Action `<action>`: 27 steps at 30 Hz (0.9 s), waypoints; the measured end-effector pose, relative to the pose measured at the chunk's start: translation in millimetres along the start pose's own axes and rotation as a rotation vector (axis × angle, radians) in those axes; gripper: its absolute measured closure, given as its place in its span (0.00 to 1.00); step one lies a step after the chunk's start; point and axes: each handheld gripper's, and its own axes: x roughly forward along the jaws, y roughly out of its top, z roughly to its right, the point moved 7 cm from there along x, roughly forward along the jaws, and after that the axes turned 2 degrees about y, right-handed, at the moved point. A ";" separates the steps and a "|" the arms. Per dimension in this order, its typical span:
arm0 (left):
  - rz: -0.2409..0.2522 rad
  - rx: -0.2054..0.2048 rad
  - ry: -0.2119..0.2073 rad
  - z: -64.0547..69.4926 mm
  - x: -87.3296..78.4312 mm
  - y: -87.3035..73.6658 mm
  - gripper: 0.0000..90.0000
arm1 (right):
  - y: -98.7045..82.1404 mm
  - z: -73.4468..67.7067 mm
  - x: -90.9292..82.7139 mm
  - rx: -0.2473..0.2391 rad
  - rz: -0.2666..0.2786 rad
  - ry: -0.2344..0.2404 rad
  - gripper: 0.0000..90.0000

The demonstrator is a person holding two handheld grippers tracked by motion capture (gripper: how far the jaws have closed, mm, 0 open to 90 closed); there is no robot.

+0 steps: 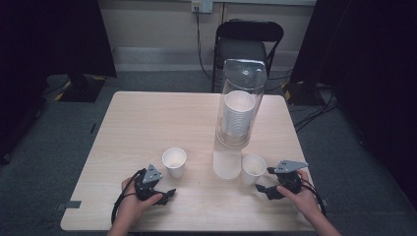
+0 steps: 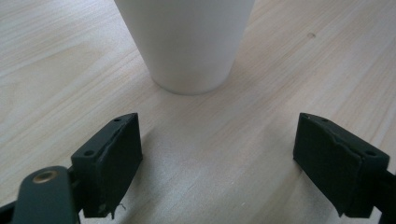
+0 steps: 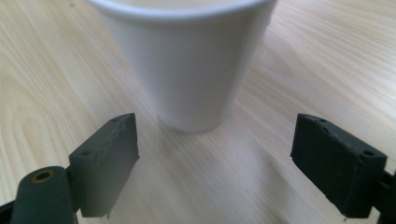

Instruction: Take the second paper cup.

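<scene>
The left gripper (image 1: 166, 192) rests low at the near edge of the wooden table (image 1: 147, 123), its jaws spread wide with nothing between them; in the left gripper view the two black pads (image 2: 112, 158) stand far apart over bare wood, and the left paper cup (image 2: 187, 42) sits upright just ahead of them, not touched. In the high view that cup (image 1: 174, 162) stands a little beyond and to the right of the left hand (image 1: 135, 204). The right gripper (image 1: 263, 182) is likewise open wide and holds nothing; in the right gripper view its pads (image 3: 105, 161) flank empty tabletop, with the right paper cup (image 3: 187, 60) upright just ahead of them and clear of both jaws. From above, this cup (image 1: 253, 169) stands just left of the right gripper, which the right hand (image 1: 302, 196) holds. Between the two cups, farther back, a tall clear cylinder (image 1: 241, 103) stands upright holding a stack of white cups (image 1: 238, 115), with a transparent lid on top. Beyond the table's far edge a dark folding chair (image 1: 246, 46) faces it, and cables trail over the grey floor on the right.
</scene>
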 end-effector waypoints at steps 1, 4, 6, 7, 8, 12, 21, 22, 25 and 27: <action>0.000 0.000 0.000 0.0 0.0 0.0 0.17 | -1.6 0.9 -1.4 -0.001 0.000 0.002 0.16; 0.000 0.000 0.000 0.0 0.0 0.0 0.17 | -7.2 5.5 -7.8 0.033 0.019 -0.002 0.16; -0.001 0.000 0.000 0.0 0.0 0.0 0.17 | -9.6 6.8 -8.9 0.042 0.020 0.002 0.16; -0.001 0.000 0.000 0.0 0.0 0.0 0.17 | -11.1 7.2 -9.5 0.047 0.021 0.004 0.16; -0.001 0.001 0.000 0.0 0.0 0.0 0.17 | -12.8 8.0 -10.3 0.051 0.020 0.005 0.16; -0.001 0.000 0.000 0.0 -0.1 0.0 0.17 | -17.2 9.8 -15.1 0.050 0.017 0.007 0.16; 0.000 0.000 0.000 0.0 0.0 0.0 0.17 | -27.0 11.6 -20.6 0.062 0.010 0.013 0.16; 0.000 0.000 0.000 0.0 0.0 0.0 0.17 | -27.0 11.6 -20.6 0.062 0.010 0.013 0.16; 0.000 0.000 0.000 0.0 0.0 0.0 0.17 | -29.8 11.9 -22.6 0.059 0.005 0.012 0.16; -0.001 0.000 0.000 0.0 0.0 0.0 0.17 | -32.9 12.4 -24.5 0.058 0.000 0.011 0.16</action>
